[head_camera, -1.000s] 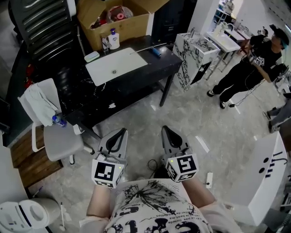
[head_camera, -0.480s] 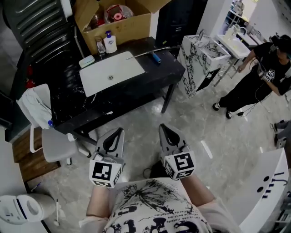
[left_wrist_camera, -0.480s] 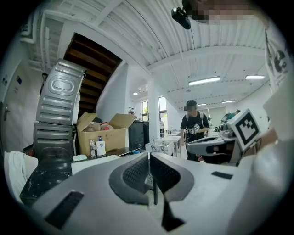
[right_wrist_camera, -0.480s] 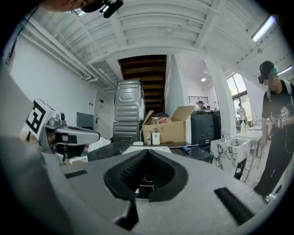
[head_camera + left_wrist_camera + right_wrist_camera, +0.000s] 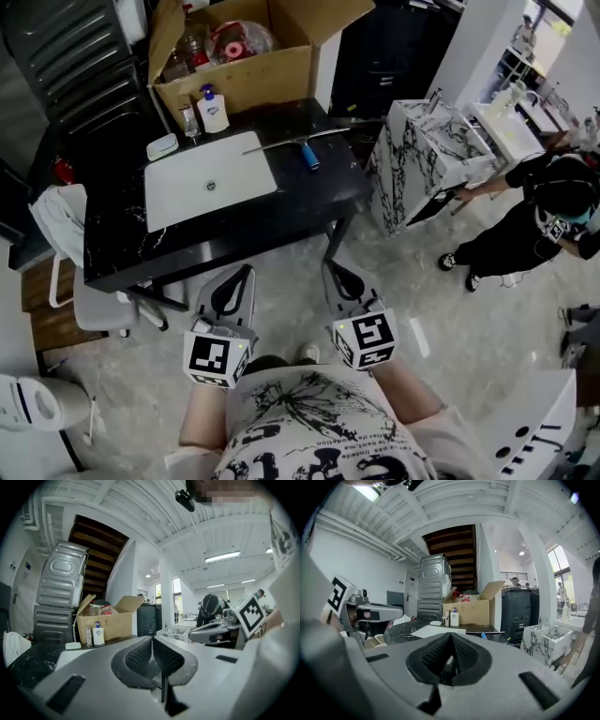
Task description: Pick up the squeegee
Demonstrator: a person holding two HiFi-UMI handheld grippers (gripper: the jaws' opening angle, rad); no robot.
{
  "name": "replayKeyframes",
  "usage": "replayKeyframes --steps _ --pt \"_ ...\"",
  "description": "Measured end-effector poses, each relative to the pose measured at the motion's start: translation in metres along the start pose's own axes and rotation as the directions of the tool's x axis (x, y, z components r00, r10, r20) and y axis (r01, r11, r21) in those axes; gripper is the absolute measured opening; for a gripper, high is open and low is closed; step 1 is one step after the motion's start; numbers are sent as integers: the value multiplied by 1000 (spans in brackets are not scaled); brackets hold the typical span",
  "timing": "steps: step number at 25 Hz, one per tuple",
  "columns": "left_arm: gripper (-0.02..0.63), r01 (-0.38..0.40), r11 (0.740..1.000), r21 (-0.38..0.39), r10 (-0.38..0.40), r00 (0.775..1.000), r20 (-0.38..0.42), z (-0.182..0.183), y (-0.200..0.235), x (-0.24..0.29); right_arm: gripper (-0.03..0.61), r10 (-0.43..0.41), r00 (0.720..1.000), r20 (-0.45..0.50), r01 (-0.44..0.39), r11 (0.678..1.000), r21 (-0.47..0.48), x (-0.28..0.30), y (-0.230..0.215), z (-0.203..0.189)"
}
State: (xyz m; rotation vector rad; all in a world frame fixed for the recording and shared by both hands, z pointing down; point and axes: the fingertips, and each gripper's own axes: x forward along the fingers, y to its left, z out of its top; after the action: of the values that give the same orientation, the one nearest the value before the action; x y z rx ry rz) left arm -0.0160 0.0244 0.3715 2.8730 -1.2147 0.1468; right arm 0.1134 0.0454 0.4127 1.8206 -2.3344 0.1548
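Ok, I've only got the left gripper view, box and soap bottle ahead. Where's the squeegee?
Observer: The squeegee lies on the black table, right of the white basin, blue handle toward you.
Operator: Is the other one free?
Observer: Yes, the right gripper is shut, nothing between its jaws.
Operator: Are we over the table?
Observer: No, the left gripper and the right hang over the floor, short of the table's near edge.

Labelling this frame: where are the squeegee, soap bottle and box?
squeegee [image 5: 310, 157], head view, blue handle.
soap bottle [image 5: 214, 115], head view, white body.
box [image 5: 242, 81], head view, front wall.
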Motion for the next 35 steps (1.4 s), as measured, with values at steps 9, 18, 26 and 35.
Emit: replayKeyframes --steps 9,18,26,35 --pt "12 -72 997 -19 72 997 -19 -13 31 91 -8 40 998 -48 -40 999 3 85 -76 -2" --pt "12 -105 994 -34 104 994 -24 -18 117 198 -8 41 994 -106 -44 999 -27 211 -132 8" --pt "12 -141 989 -42 141 990 -13 -6 181 265 -8 47 990 -133 -50 999 -20 307 -172 14" --pt "12 -208 976 -70 208 978 -9 7 191 290 -5 159 923 -350 -158 987 32 364 -193 -33"
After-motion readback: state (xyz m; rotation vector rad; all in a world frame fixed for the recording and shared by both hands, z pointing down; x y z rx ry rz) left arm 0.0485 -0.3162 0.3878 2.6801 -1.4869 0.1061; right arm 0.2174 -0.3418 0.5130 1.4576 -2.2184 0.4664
